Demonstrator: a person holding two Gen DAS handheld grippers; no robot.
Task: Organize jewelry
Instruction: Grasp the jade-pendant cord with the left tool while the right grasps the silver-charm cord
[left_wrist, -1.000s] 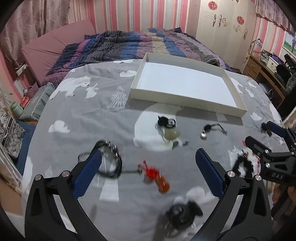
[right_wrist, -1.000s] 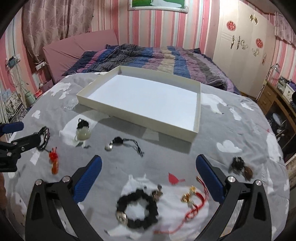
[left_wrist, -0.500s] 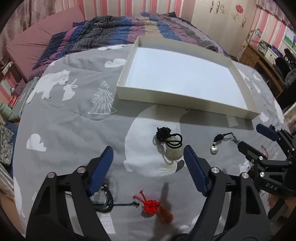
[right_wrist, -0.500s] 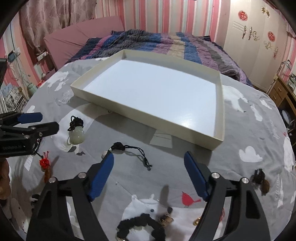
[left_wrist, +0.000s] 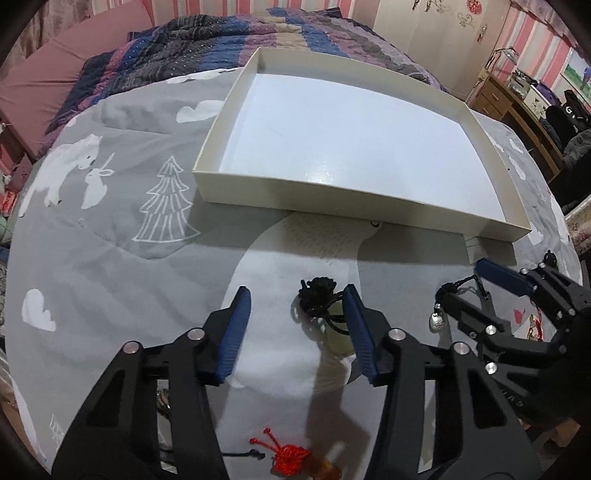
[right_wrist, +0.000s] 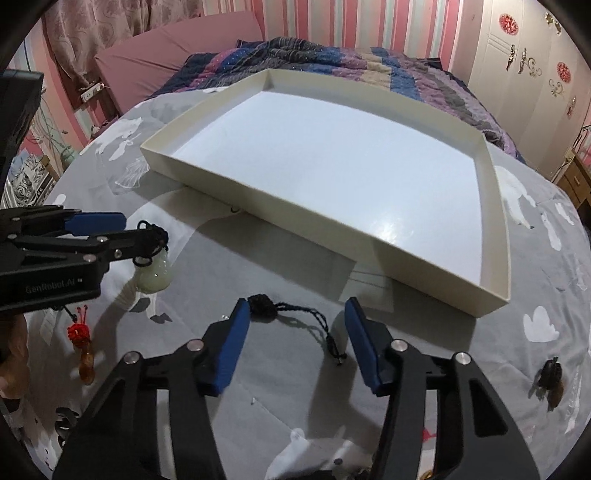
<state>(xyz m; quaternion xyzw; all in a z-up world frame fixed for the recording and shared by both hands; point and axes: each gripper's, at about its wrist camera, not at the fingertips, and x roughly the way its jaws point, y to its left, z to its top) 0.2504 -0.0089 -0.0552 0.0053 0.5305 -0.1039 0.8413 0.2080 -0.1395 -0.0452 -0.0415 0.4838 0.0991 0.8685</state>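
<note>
Nothing has gone into the white tray (left_wrist: 354, 210) yet, so the whole job is ahead: every piece lies loose on the grey bedspread (left_wrist: 110, 258). The left gripper (left_wrist: 295, 325), jaws just closing but half spread, straddles the pale jade pendant (left_wrist: 338, 338), touching one pad only. The right gripper (right_wrist: 295, 325), also closing, brackets the black-corded charm (right_wrist: 264, 305) without pinching it, and the red-tasselled amber charm (right_wrist: 83, 350) waits nearby

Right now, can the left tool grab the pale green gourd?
Probably yes. The left tool has been closing with the gourd between its fingers, right by one pad. Nothing blocks it; only the gourd's black cord lies there. The pads aren't squeezing it yet.
</note>
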